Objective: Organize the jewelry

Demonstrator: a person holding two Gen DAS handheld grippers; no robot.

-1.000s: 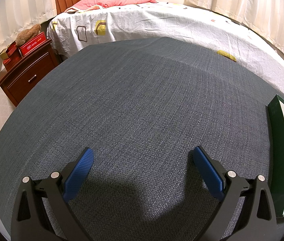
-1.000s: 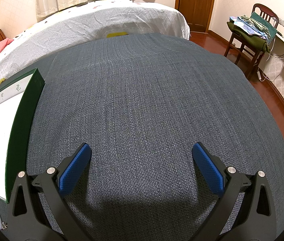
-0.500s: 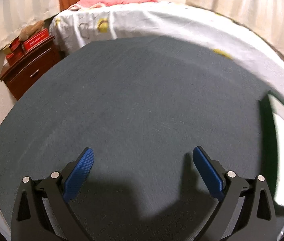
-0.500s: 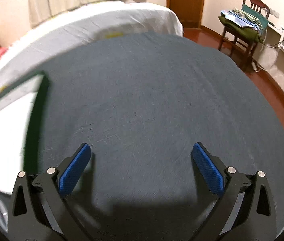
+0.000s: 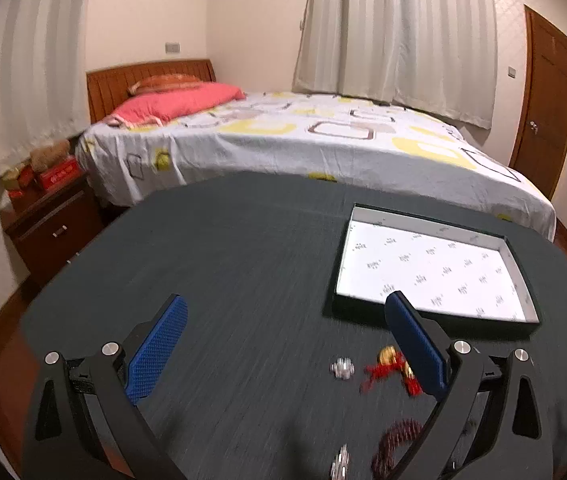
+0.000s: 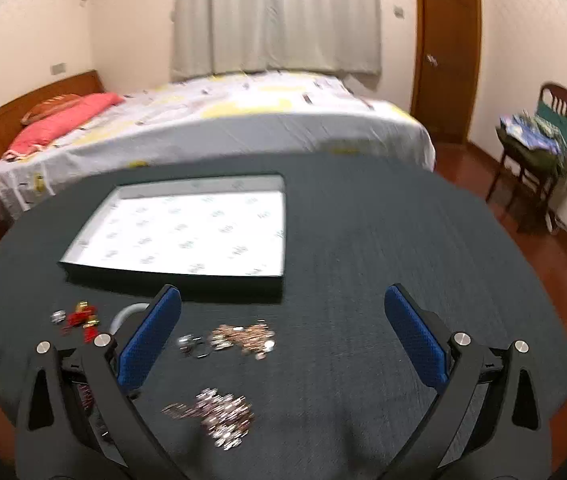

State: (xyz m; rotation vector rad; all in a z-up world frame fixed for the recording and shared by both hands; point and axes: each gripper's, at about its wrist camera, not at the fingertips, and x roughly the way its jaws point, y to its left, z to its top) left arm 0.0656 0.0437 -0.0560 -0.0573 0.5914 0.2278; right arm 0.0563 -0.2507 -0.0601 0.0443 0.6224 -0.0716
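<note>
A shallow dark box with a white patterned lining (image 5: 435,270) (image 6: 187,232) lies on the dark grey tablecloth. In front of it lie loose jewelry pieces: a red and gold charm (image 5: 387,364) (image 6: 81,318), a small silver piece (image 5: 341,368), a dark red bead bracelet (image 5: 397,436), a pinkish chain pile (image 6: 243,338), a silver ring piece (image 6: 191,346), a sparkly chain pile (image 6: 219,414) and a white bangle (image 6: 125,314). My left gripper (image 5: 283,344) is open and empty above the cloth. My right gripper (image 6: 283,338) is open and empty above the chains.
A bed with a white patterned sheet (image 5: 303,140) stands behind the table. A wooden nightstand (image 5: 49,224) is at the left. A chair with clothes (image 6: 539,148) and a door (image 6: 443,48) are at the right.
Both grippers have risen and pulled back from the cloth. The whole box and the jewelry in front of it have come into view. Both stay open.
</note>
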